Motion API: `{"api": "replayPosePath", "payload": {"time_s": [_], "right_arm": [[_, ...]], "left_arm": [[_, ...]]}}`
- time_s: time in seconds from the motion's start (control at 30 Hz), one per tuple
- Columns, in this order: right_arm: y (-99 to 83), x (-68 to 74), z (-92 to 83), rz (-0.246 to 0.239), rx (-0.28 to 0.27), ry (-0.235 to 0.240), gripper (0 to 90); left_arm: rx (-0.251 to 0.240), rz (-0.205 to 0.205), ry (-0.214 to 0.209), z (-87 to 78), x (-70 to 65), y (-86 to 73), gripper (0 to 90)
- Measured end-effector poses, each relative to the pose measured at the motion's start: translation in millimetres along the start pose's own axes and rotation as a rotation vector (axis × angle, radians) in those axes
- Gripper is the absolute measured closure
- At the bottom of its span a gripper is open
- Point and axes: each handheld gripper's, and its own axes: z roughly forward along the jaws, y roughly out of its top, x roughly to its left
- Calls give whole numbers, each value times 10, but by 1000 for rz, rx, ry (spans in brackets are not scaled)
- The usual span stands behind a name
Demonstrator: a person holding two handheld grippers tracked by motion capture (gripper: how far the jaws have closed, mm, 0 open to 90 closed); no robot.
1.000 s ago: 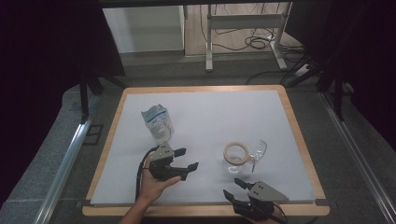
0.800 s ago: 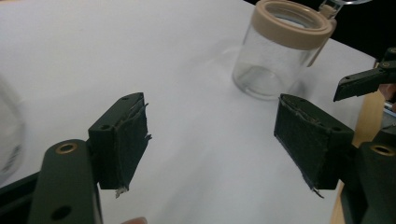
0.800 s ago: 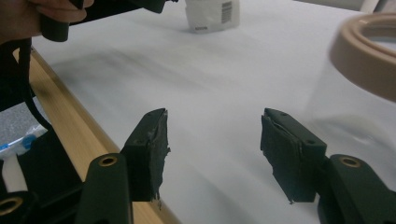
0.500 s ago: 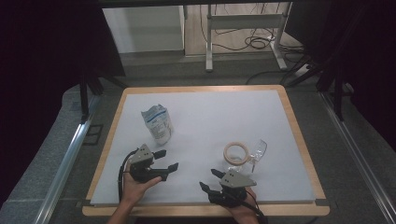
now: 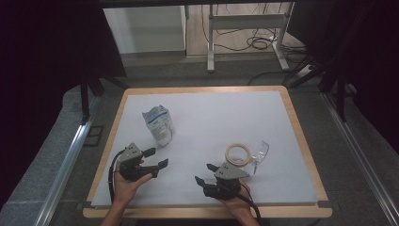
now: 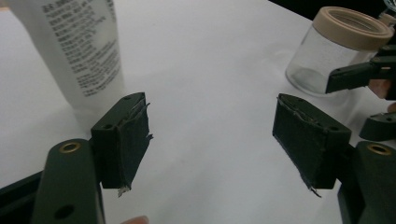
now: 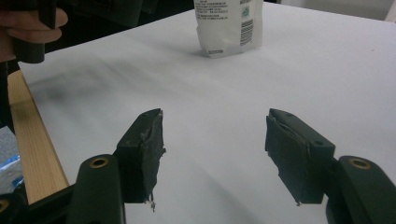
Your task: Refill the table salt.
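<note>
Left tool [image 5: 159,158] and right tool [image 5: 203,173] low in frame, both gaping, nothing gripped — right's jaws just widened. Pouch [image 5: 159,125] upright left of centre; jar [image 5: 238,156] lower right, beside right tool. Likely step: approach — centre jaws on target before squeezing.

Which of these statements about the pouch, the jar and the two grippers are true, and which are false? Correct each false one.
1. The white pouch stands upright on the table. True.
2. The left gripper holds the pouch. False: its jaws are open and empty.
3. The clear jar has a beige rim. True.
4. The right gripper grips the jar. False: its jaws are open and hold nothing.
</note>
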Motion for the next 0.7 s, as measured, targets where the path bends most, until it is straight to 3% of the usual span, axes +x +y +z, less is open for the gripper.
{"api": "replayPosePath", "payload": {"time_s": [0.47,0.7], "right_arm": [[-4,2,15,-18,9,-4,366],[-7,15,27,-20,14,-3,359]], "left_arm": [[-8,-35,46,-1,231,142,331],[-26,-53,114,77,456,276,353]]}}
